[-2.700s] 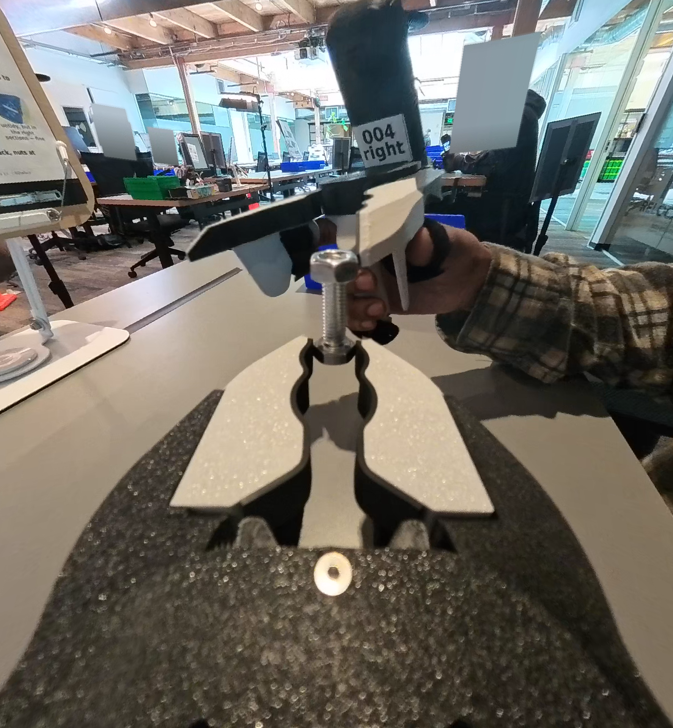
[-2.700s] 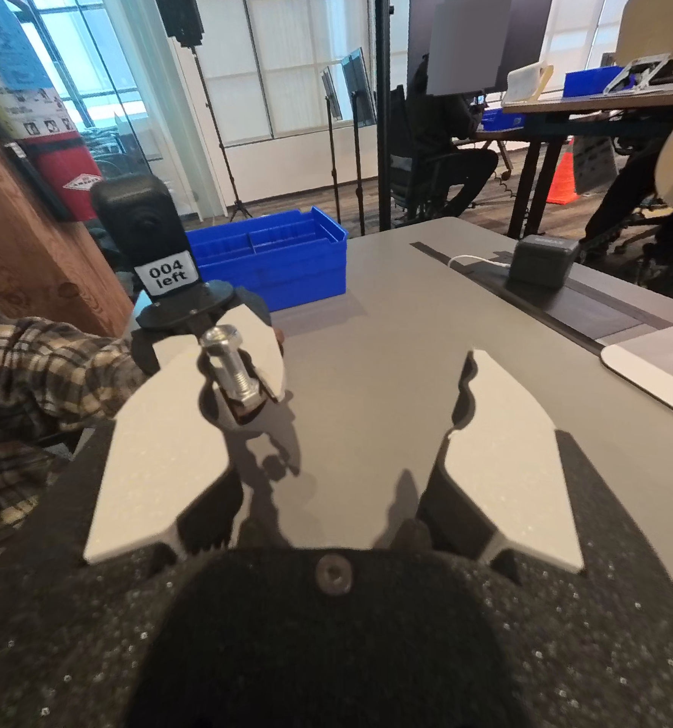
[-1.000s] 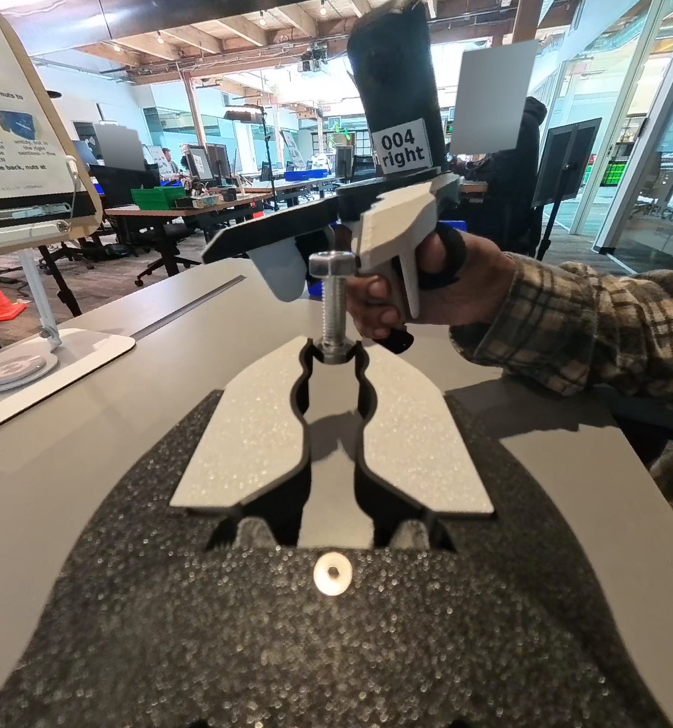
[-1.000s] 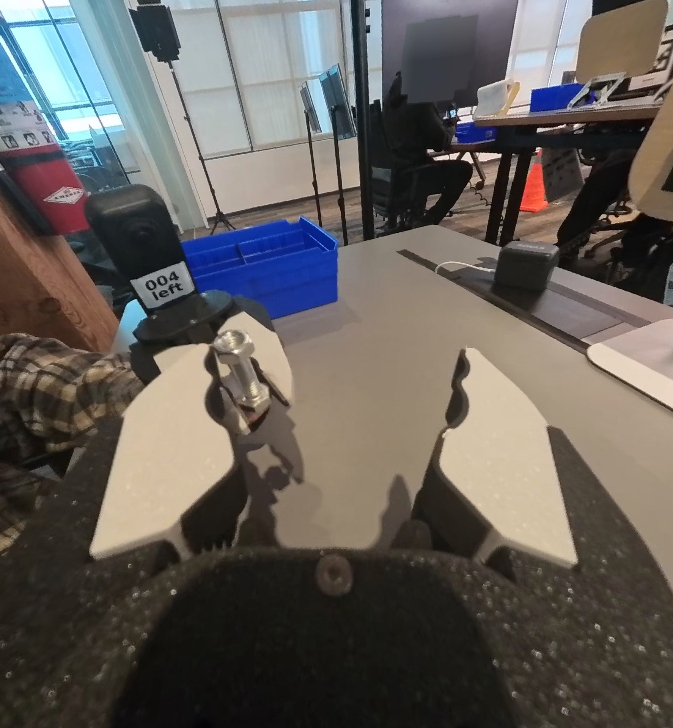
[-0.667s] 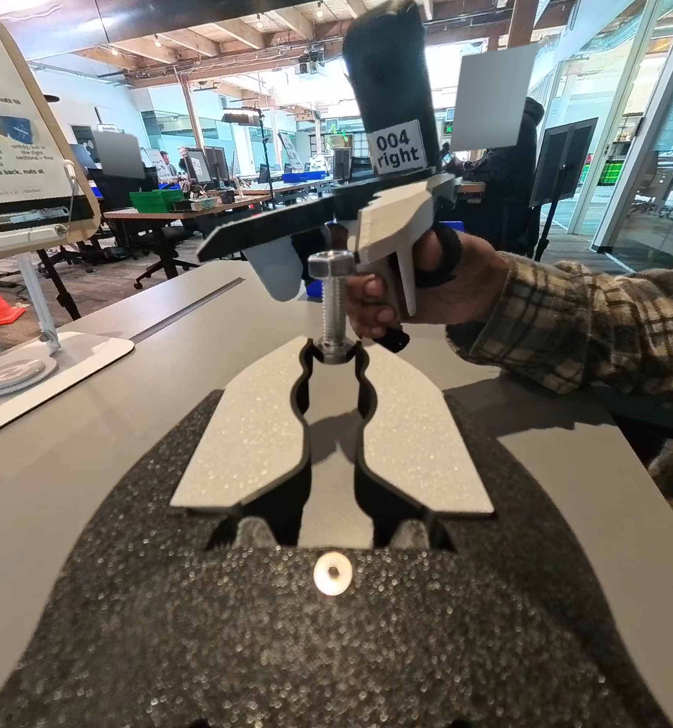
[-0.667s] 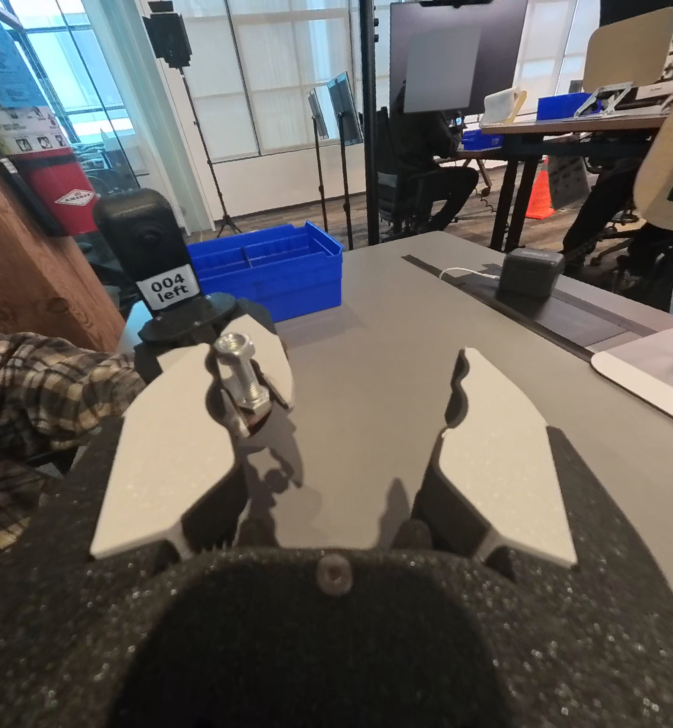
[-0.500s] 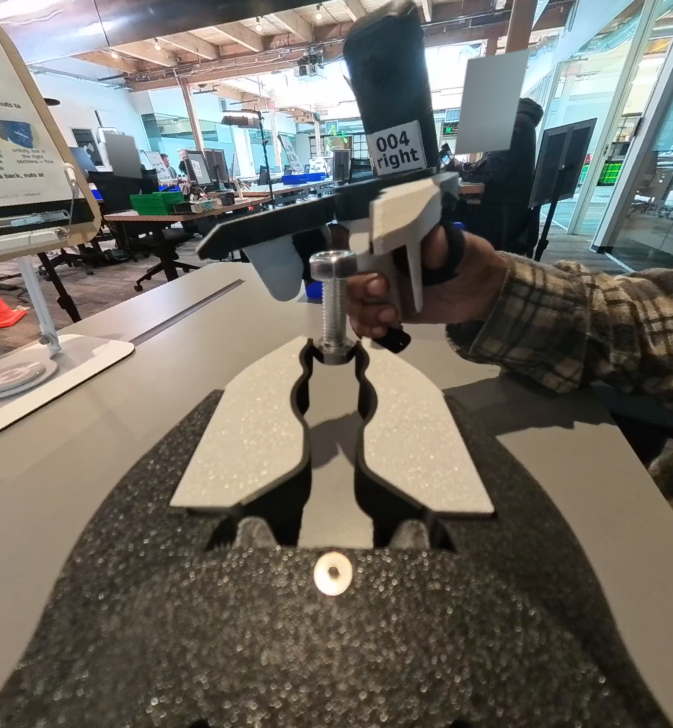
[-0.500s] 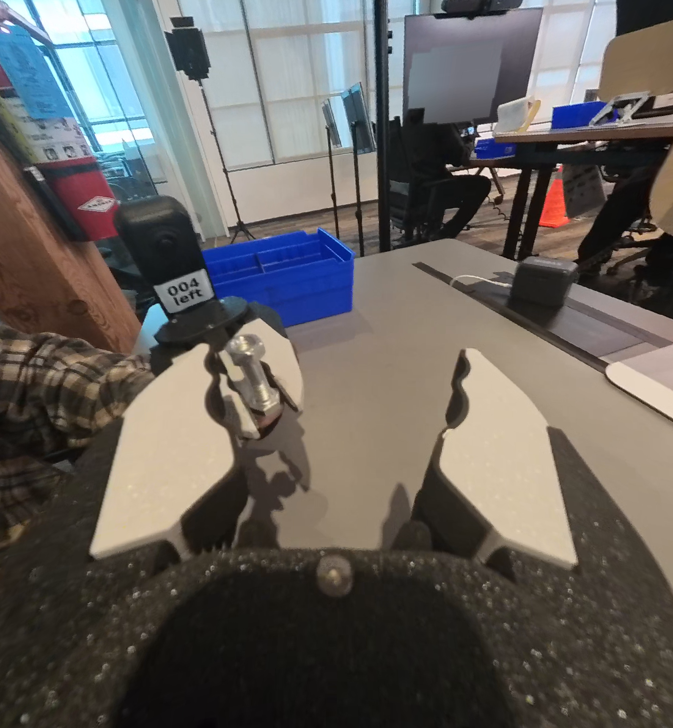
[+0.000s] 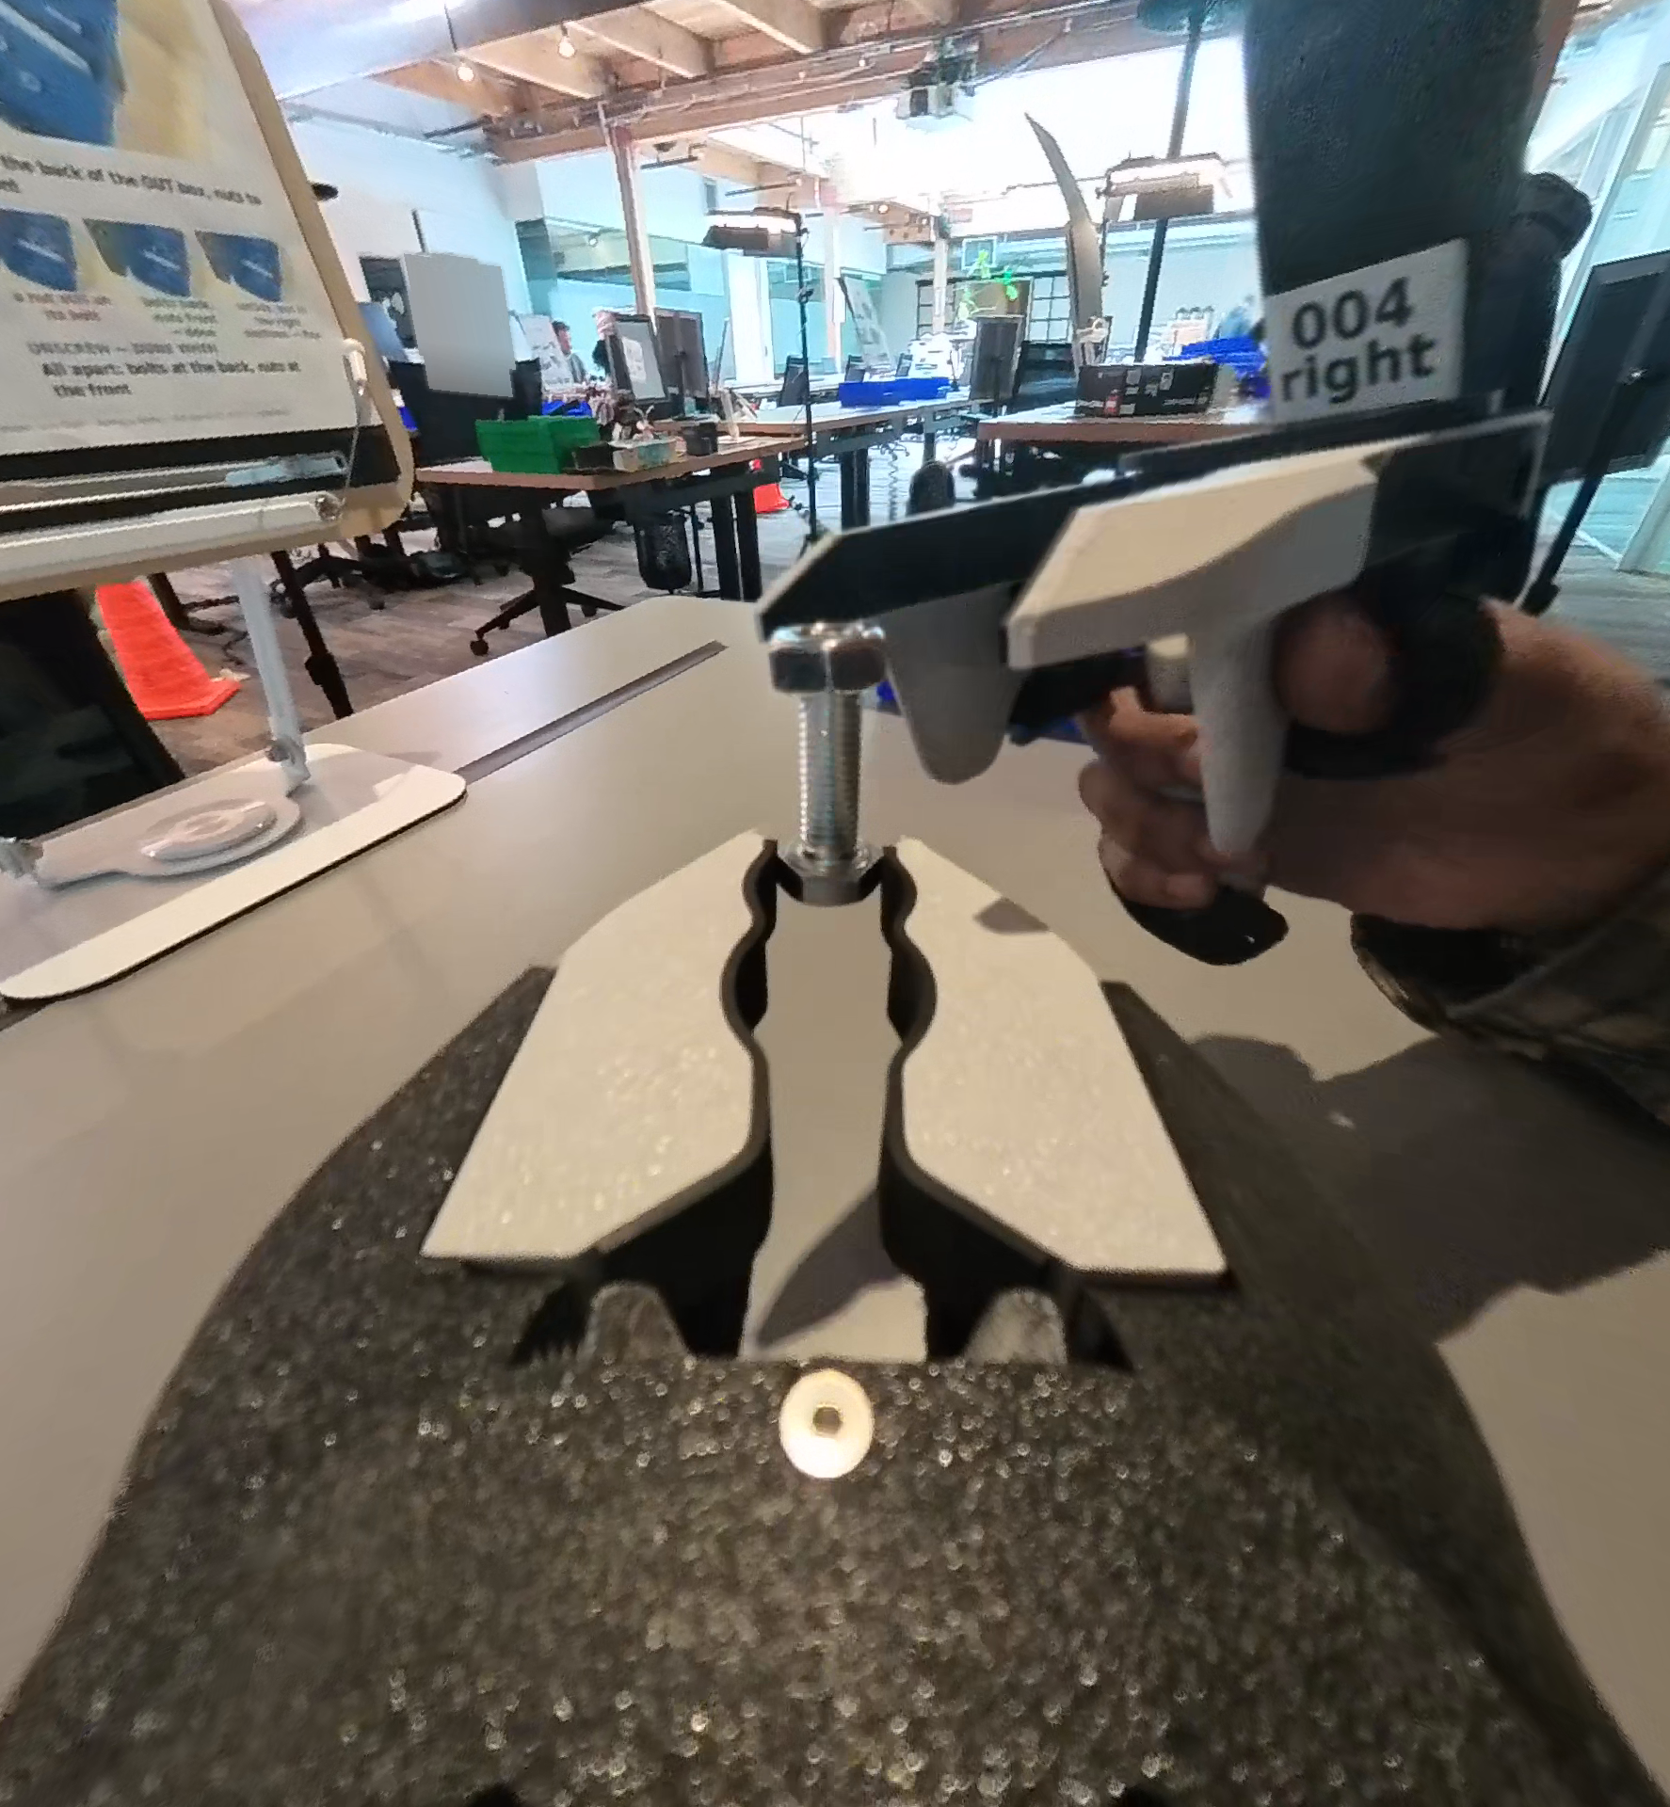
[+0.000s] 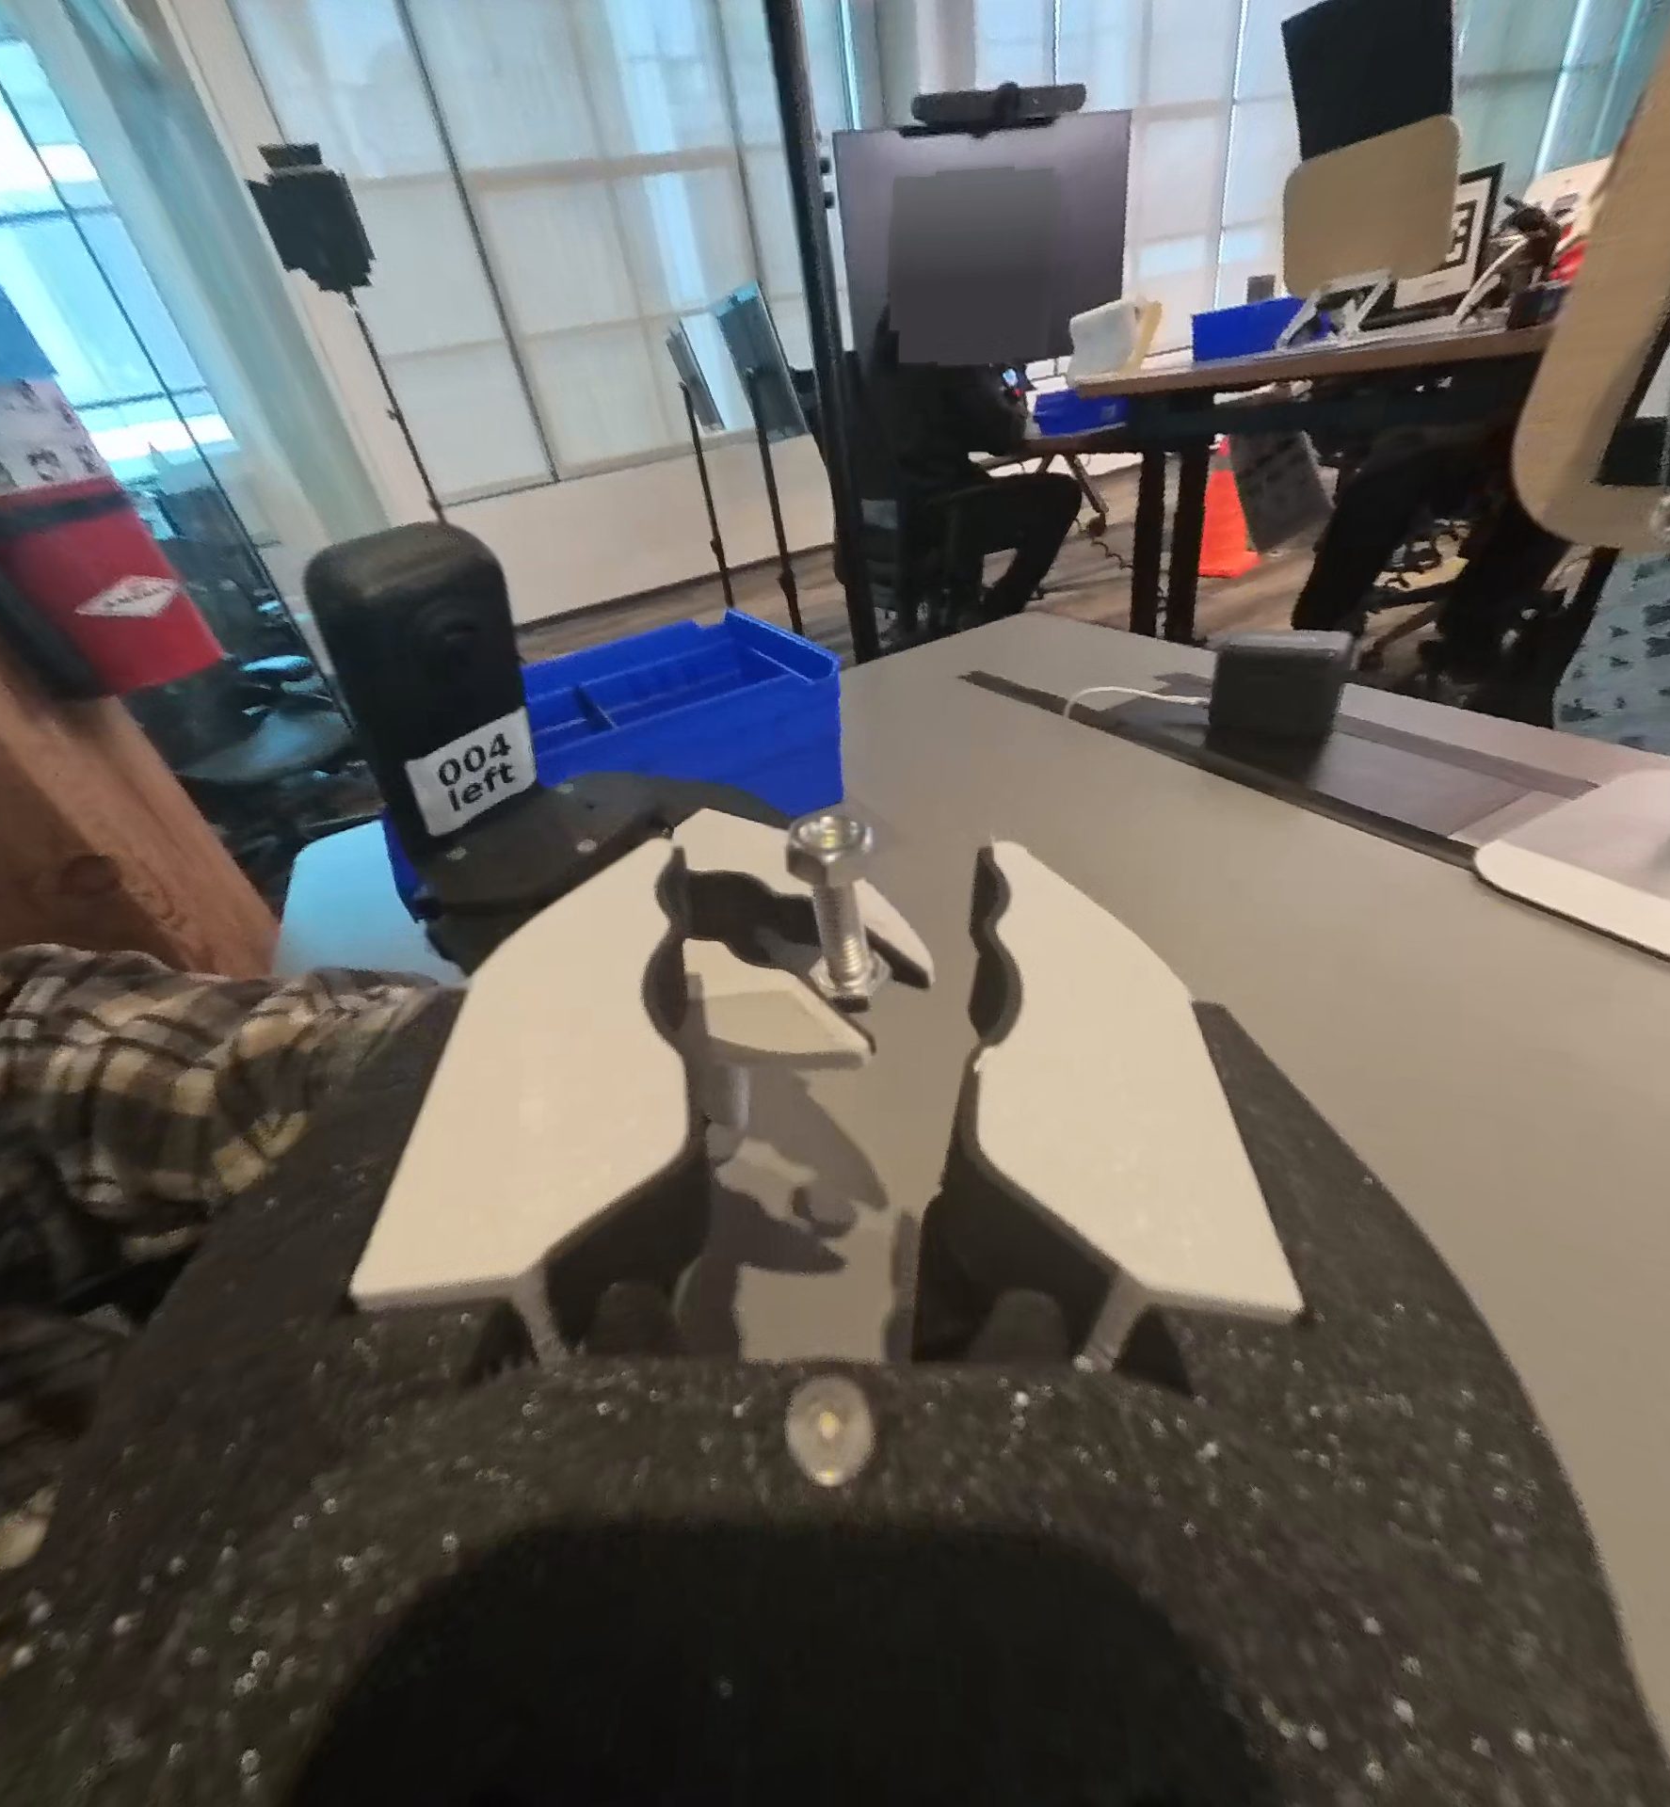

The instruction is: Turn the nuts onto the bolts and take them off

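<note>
Broadly, a grey table [image 9: 225, 1124] carried everything, with a blue bin [image 10: 714, 714] at its far edge, a small dark box [image 10: 1276, 694] on a black strip, and a white stand base [image 9: 225, 841] under a tilted board [image 9: 127, 274]. Next in size, the right gripper [image 10: 826, 880], held by a hand [image 9: 1457, 782] in a plaid sleeve [image 9: 1594, 997], hung with its jaws parted on either side of the bolt's head, not clenched on it; from the left wrist view its fingers [image 9: 948, 704] sat level with that head. Then the left gripper [image 9: 829, 870] had its jaws clamped on the nut [image 9: 823, 877] at their tips. Smallest, the bolt [image 9: 829, 763] stood upright, head up, its threaded shank running down into the nut, held above the table between the two grippers.
</note>
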Motion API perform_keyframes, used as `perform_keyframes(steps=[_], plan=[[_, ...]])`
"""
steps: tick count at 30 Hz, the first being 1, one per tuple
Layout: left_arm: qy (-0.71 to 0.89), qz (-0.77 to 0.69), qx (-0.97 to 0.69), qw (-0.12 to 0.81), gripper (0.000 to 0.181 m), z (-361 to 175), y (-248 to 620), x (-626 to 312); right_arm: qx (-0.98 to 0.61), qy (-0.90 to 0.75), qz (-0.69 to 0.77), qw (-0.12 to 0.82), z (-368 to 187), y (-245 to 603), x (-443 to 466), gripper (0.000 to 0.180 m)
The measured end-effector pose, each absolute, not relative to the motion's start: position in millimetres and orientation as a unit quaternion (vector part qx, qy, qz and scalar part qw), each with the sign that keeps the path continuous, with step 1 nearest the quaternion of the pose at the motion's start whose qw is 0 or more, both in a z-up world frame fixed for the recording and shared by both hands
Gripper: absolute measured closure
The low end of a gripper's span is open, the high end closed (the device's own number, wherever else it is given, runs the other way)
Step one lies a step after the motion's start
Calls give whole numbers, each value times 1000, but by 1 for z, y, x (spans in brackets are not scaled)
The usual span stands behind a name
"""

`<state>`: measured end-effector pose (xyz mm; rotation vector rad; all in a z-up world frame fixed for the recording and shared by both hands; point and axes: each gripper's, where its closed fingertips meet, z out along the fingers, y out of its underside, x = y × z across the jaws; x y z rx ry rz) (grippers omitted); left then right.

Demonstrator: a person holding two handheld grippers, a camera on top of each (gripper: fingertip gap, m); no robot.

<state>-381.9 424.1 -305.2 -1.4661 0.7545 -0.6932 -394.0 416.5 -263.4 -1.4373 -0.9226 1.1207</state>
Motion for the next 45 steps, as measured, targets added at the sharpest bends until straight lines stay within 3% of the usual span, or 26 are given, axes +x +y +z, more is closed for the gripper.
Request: perform_keyframes(steps=[8, 11, 25, 35, 38, 41, 45], plan=[[325, -303, -641, 626, 161, -305, 425, -383, -609, -394, 458, 514, -267, 418, -409, 144], [330, -305, -636, 627, 161, -303, 423, -381, -597, -413, 460, 511, -266, 416, -412, 162], [372, -351, -603, 612, 161, -298, 407, -368, -487, -562, 496, 449, -263, 394, -402, 162], [383, -344, -604, 609, 162, -302, 406, -365, -457, -578, 538, 410, -266, 391, -399, 162], [380, -337, -607, 611, 161, -302, 408, -366, -469, -564, 539, 414, -266, 393, -400, 142], [372, -335, -610, 614, 161, -302, 410, -368, -499, -516, 537, 443, -261, 402, -400, 111], [368, -340, -604, 620, 161, -298, 409, -369, -537, -464, 512, 484, -263, 419, -398, 97]])
